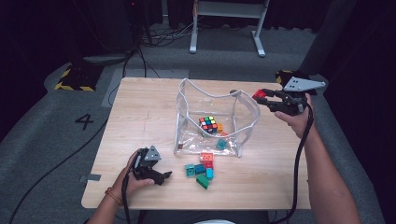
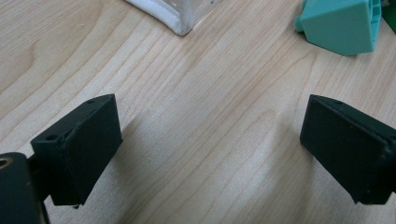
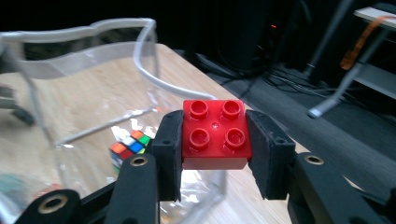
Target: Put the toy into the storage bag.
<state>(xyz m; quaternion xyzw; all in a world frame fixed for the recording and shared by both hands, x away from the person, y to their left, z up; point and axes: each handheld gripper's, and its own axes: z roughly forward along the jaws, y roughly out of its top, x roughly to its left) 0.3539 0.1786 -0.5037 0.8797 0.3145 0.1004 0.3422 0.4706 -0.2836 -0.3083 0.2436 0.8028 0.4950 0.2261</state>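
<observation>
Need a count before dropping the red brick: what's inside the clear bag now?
Inside the bag: a puzzle cube, an orange brick and a teal brick. Glare and creases on the plastic may hide more.

The table (image 1: pixel 140 121) is pale wood-grain laminate, smooth with a soft sheen. The bag (image 1: pixel 247 116) near its far edge is clear glossy plastic film, crinkled, with a white piped rim. The red brick (image 3: pixel 215 135) is glossy moulded plastic with studs, as is the teal brick (image 2: pixel 341 25), slightly more matt. The right claw (image 3: pixel 215 149) and left claw (image 2: pixel 210 149) have matt black, faintly grainy pads.
</observation>
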